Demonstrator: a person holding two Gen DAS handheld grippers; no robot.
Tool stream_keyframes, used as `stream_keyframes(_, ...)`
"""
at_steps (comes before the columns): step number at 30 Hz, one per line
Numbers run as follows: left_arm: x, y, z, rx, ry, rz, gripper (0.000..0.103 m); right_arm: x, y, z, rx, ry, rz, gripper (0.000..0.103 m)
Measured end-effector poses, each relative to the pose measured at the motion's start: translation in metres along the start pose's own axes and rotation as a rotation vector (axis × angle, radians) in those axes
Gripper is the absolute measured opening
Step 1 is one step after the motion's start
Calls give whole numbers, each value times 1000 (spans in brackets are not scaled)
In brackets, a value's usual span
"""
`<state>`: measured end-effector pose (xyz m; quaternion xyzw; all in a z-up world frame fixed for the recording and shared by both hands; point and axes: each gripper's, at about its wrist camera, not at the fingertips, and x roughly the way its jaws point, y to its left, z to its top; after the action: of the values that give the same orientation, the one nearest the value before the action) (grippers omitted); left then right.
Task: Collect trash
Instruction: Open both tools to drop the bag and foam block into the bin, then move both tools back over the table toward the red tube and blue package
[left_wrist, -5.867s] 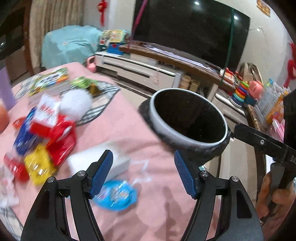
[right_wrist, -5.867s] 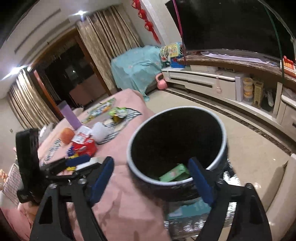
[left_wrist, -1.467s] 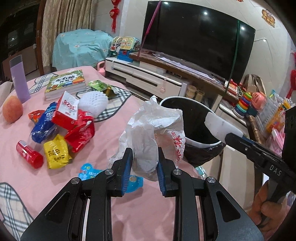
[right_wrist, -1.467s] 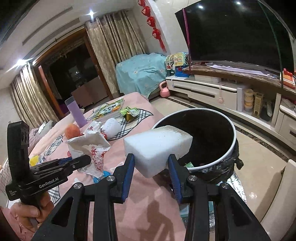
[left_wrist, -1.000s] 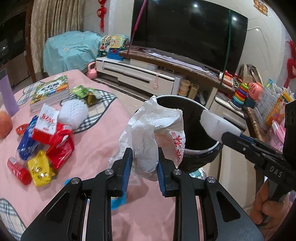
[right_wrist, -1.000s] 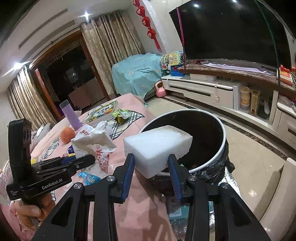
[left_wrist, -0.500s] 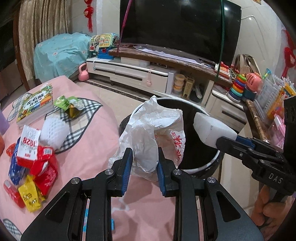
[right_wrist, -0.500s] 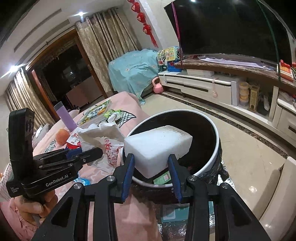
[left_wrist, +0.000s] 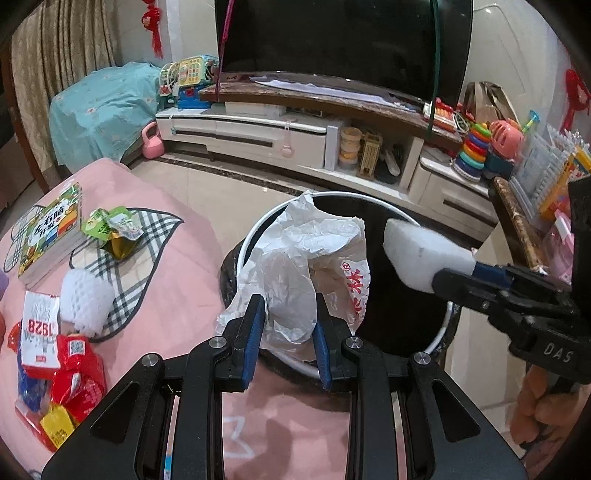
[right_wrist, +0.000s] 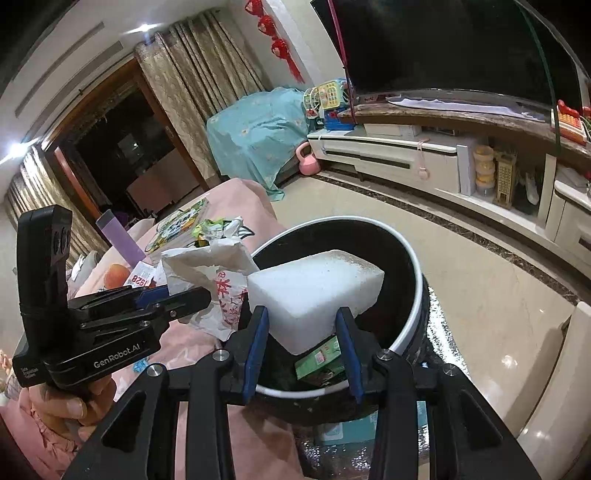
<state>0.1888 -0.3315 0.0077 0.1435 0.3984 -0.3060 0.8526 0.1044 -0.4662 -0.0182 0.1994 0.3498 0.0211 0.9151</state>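
Now, both loads hang at the bin:
Left tongs (left_wrist: 288, 325): pinched narrow on a crumpled white plastic bag (left_wrist: 306, 266), gripped low in its bunched folds, the loose top rising in front of the bin's near rim.
Right tongs (right_wrist: 301, 345): clamped on the flat sides of a white foam block (right_wrist: 314, 291), which sits over the dark mouth of the trash bin (right_wrist: 413, 258).
Bag handling: looks light, limp and slick; I'd judge a grip on a thick bunch safest, since a single thin layer could slide out or tear.
Foam handling: looks light and stiff but crumbly; squeezing its broad faces suits it, and it should drop cleanly.
Bin: round, white-rimmed, black-lined, standing on the floor against the edge of the pink-clothed surface (left_wrist: 177, 295); a green carton (right_wrist: 319, 356) already lies inside.
Room: the mouth seems wide enough for both pieces, but the two tongs are close together, so one at a time seems wiser.
Left behind: red and yellow wrappers (left_wrist: 70, 387) and a white foam net (left_wrist: 86, 299) on the surface.
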Motion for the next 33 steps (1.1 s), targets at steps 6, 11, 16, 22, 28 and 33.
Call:
stream_keyframes(6,11,-7,5,16,33,-22,32,5,-5,5,3,20,-5,42)
stream_keyframes(11,10,-10,4,32,27,-15,47,6,-13,7,29,36,-11,43)
stream_keyframes(16,3,-1,0,-5,12,-12,51,-1,-16,8,49,19,-10,50)
stream_keyframes(22,-23,15,-26,-81,-45,14,65,-11,-5,3,58,-19,14,77)
stream_keyframes(28,-49,44,-63,-201,-85,57,73,-17,27,-12,32,-65,19,97)
stream_keyframes(33,-69,73,-93,-292,-93,79,74,-18,56,-26,-15,-68,38,99)
